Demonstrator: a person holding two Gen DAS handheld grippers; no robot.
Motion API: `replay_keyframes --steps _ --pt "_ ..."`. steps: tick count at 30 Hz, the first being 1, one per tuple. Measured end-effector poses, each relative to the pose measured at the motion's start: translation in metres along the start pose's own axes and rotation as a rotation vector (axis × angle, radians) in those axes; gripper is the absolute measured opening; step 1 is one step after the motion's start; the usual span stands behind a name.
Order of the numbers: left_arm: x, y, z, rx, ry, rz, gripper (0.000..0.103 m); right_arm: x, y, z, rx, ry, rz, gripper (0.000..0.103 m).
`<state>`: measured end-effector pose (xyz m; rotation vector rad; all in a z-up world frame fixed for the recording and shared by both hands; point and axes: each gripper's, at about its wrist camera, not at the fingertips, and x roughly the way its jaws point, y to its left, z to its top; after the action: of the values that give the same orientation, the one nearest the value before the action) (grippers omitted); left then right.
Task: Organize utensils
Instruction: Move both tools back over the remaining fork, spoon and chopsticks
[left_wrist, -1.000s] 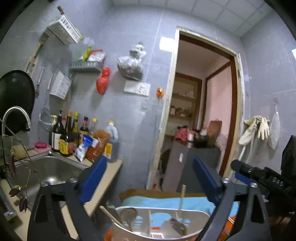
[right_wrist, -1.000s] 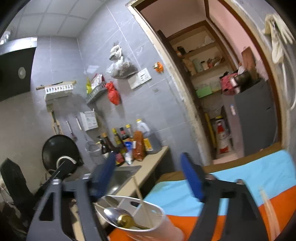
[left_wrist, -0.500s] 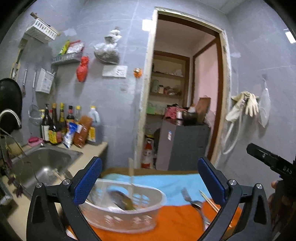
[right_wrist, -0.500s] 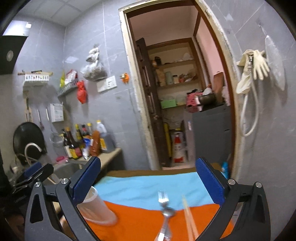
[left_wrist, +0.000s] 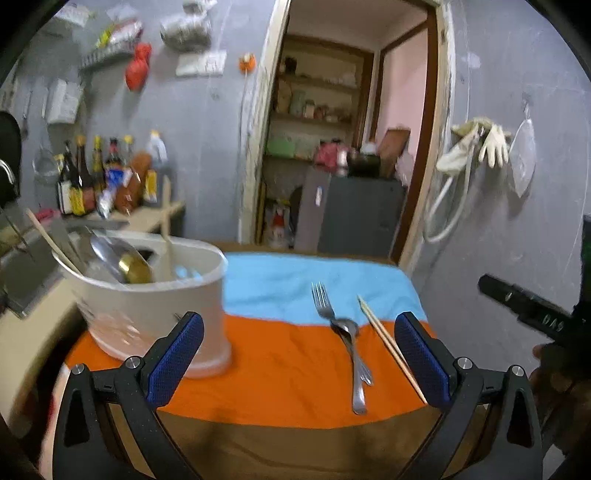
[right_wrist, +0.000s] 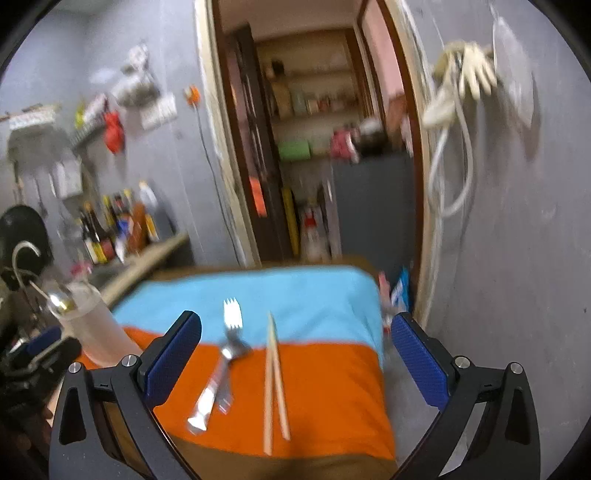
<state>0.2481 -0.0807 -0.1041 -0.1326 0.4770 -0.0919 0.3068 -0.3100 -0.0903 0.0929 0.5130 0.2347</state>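
Note:
A white utensil basket (left_wrist: 147, 306) stands on the left of an orange and blue cloth (left_wrist: 288, 362) and holds spoons and wooden chopsticks. A metal fork (left_wrist: 321, 302) and a spoon (left_wrist: 345, 328) lie overlapped on the cloth's right half, beside a pair of chopsticks (left_wrist: 388, 347). My left gripper (left_wrist: 299, 354) hovers open and empty above the cloth's near edge, between the basket and the fork. My right gripper (right_wrist: 295, 358) is wide open, and the fork (right_wrist: 232, 317) and chopsticks (right_wrist: 273, 380) lie on the cloth below and ahead of its jaws, untouched. The basket (right_wrist: 88, 328) stands at its left.
A counter with a sink and sauce bottles (left_wrist: 96, 177) runs along the left wall. An open doorway with a grey cabinet (left_wrist: 351, 210) lies behind the table. Gloves and a hose (left_wrist: 476, 147) hang on the right wall, close to the table's right edge.
Both views have swung right and tipped down. The basket slid from the centre to the left, and the cloth with fork, spoon and chopsticks came into view. The right jaws spread wider.

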Motion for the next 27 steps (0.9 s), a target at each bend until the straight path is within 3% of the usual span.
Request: replay_keyframes --steps 8,10,16,21,27 --pt "0.055 -0.012 -0.015 0.054 0.126 -0.002 0.101 0.048 -0.023 -0.025 0.008 0.161 0.037 0.099" --pt "0.066 -0.013 -0.017 0.058 0.145 -0.017 0.101 0.056 -0.025 -0.029 0.008 0.178 0.055 0.094" --pt "0.094 -0.018 -0.02 0.075 0.201 -0.064 0.099 0.079 -0.024 -0.04 -0.009 0.257 0.131 0.067" --pt "0.122 -0.024 -0.022 0.097 0.306 -0.119 0.063 0.092 -0.019 -0.044 -0.023 0.321 0.188 0.047" --pt "0.146 -0.032 -0.021 0.128 0.374 -0.142 0.041 0.099 -0.014 -0.046 -0.045 0.367 0.187 0.037"
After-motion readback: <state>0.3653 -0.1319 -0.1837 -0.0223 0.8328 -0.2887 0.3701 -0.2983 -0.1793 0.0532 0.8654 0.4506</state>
